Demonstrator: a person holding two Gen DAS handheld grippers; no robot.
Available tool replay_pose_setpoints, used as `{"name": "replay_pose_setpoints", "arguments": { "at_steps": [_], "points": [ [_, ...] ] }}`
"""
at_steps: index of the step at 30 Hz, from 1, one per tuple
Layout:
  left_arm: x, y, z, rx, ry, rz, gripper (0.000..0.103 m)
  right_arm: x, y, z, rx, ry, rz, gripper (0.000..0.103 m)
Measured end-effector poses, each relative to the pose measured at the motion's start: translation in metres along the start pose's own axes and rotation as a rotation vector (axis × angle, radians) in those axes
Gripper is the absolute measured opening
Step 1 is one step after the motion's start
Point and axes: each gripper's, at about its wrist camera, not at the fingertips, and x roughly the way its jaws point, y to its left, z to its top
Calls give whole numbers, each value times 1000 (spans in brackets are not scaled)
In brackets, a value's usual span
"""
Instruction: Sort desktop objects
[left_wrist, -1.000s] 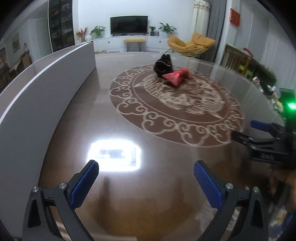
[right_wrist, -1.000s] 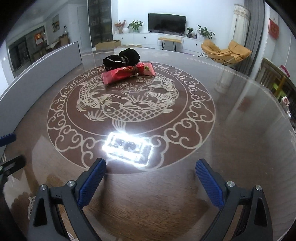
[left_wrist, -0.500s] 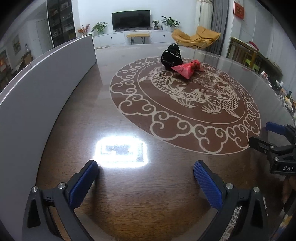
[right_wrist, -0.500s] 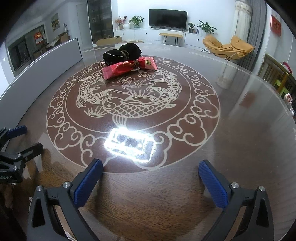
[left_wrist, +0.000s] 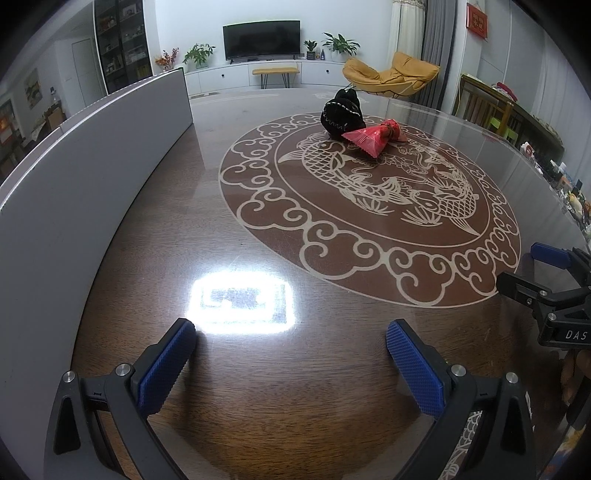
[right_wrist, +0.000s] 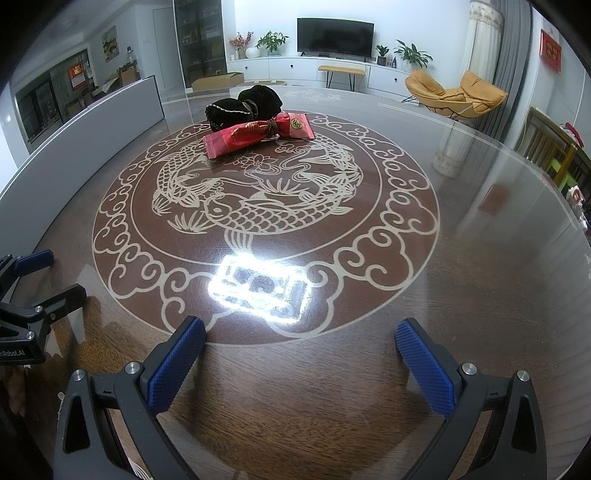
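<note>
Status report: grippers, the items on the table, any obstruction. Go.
Left gripper and right gripper open, empty. Red snack packet against black pouch, far side of table, untouched. Path clear.

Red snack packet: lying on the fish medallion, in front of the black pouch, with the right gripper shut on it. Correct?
Not quite. The right gripper is open and empty, short of the red snack packet; the right wrist view shows it. The black pouch detail holds.

Glossy wood-grain table (right_wrist: 480, 295); shiny red foil packet (right_wrist: 255, 134); soft matt black cloth pouch (right_wrist: 243, 105).
</note>
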Motion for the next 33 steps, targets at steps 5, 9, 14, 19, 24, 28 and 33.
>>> {"name": "replay_pose_setpoints", "arguments": {
  "at_steps": [5, 9, 14, 19, 24, 28, 33],
  "points": [
    [0, 0, 0, 0, 0, 0, 103, 0, 0, 0, 0, 0, 0, 103],
    [0, 0, 0, 0, 0, 1, 103, 0, 0, 0, 0, 0, 0, 103],
    [0, 0, 0, 0, 0, 0, 103, 0, 0, 0, 0, -1, 0, 103],
    [0, 0, 0, -1, 1, 0, 103, 0, 0, 0, 0, -1, 0, 103],
    [1, 1, 1, 5, 2, -9, 103, 0, 0, 0, 0, -1, 0, 103],
    [3, 1, 1, 9, 4, -12, 103, 0, 0, 0, -1, -1, 0, 103],
    [2, 1, 1, 9, 3, -12, 103, 6, 0, 10, -57, 33, 42, 103]
  ]
}}
